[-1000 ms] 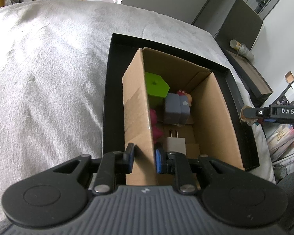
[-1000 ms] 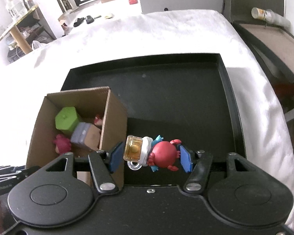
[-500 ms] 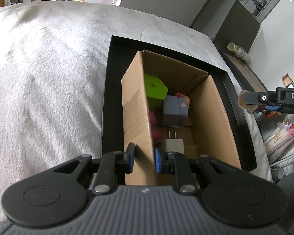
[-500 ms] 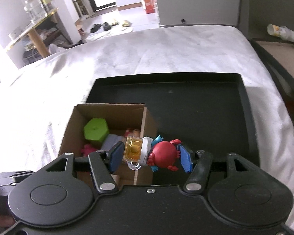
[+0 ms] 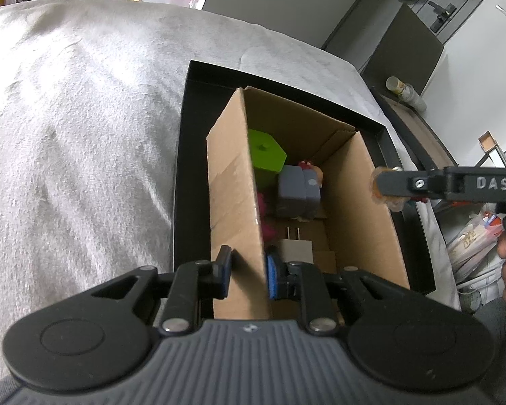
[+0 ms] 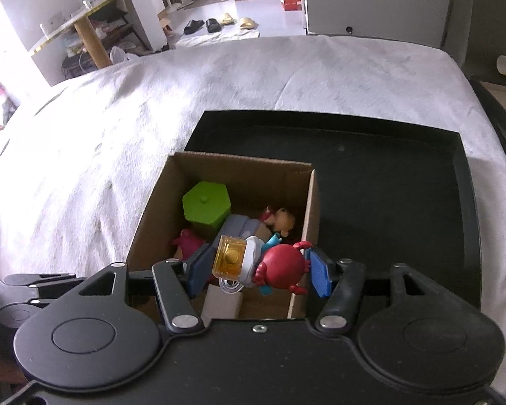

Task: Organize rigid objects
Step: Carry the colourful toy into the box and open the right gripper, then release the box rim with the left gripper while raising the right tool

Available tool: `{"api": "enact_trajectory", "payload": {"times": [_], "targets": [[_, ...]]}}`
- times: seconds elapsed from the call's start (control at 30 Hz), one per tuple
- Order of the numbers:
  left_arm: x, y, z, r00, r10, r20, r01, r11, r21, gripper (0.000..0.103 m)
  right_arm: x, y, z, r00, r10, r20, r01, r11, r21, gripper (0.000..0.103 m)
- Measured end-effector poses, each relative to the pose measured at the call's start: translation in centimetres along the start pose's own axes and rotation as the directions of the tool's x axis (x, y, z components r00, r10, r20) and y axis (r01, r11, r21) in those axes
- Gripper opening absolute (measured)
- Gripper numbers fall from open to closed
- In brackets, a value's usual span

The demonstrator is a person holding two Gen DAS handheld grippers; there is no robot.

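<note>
**Cardboard box pinned on one side, toy carried over it on the other**

Nubbly grey-white cloth point(image 5: 84, 118) covers the surface in my left view, and a flat black tray point(image 5: 198, 77) with a low rim lies on it. Inside the tray stands an open corrugated cardboard box point(image 5: 361, 202). My left gripper point(image 5: 246, 271) is clamped on the box's near left wall, one blue pad outside, one inside. Down in the box I see a lime-green hexagonal block point(image 5: 264, 152), a grey boxy piece point(image 5: 296, 195), something magenta point(image 5: 263, 209) mostly hidden by the wall, and a pale plug point(image 5: 295, 246) with two metal prongs. My right gripper's arm, matte black and marked DAS, reaches in above the box's right wall.

Over to the right view: the same cloth point(image 6: 151, 101) and tray point(image 6: 404, 202). My right gripper point(image 6: 258, 268) is squeezed on a glossy toy point(image 6: 263, 263), a round red crab-like body joined to a translucent amber square block with a stud. It hangs over the box point(image 6: 313, 209), above its right wall. A small figurine point(image 6: 283, 217) lies by the hexagon point(image 6: 205, 204).
</note>
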State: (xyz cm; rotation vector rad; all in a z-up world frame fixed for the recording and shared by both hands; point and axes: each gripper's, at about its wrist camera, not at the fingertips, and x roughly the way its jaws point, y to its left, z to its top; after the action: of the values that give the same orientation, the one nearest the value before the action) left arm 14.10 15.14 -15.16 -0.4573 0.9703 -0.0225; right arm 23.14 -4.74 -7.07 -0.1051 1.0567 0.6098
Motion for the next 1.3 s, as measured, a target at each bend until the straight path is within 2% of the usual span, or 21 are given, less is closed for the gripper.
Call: {"api": "enact_trajectory", "payload": {"times": [0.4, 0.6, 0.87, 0.97, 1.3], "targets": [[-0.3, 0.1, 0.0, 1.000, -0.011, 0.007, 0.011, 1.000, 0.000, 0.020, -0.9, -1.2, -0.1, 0.999, -0.038, 0.018, 0.037, 0.998, 0.059, 0.065], [-0.3, 0.0, 0.0, 1.000, -0.010, 0.004, 0.010, 1.000, -0.002, 0.020, -1.6, -2.2, -1.0, 0.999, -0.050, 0.018, 0.048, 0.995, 0.088, 0.071], [-0.6, 0.0, 0.5, 1.000, 0.001, -0.014, -0.001, 1.000, -0.024, 0.019, -2.7, -4.0, -2.3, 0.999, -0.026, 0.035, 0.020, 0.987, 0.159, 0.075], [-1.5, 0.0, 1.3, 1.000, 0.001, 0.019, 0.000, 0.999, -0.048, 0.019, -3.4, -4.9, -2.8, 0.999, -0.026, 0.046, 0.017, 0.983, 0.182, 0.078], [-4.0, -3.2, 2.2, 0.999, 0.035, 0.020, -0.034, 0.999, -0.010, 0.021, -5.7, -7.2, -4.1, 0.995, -0.033, 0.093, 0.011, 0.973, 0.232, 0.088]]}}
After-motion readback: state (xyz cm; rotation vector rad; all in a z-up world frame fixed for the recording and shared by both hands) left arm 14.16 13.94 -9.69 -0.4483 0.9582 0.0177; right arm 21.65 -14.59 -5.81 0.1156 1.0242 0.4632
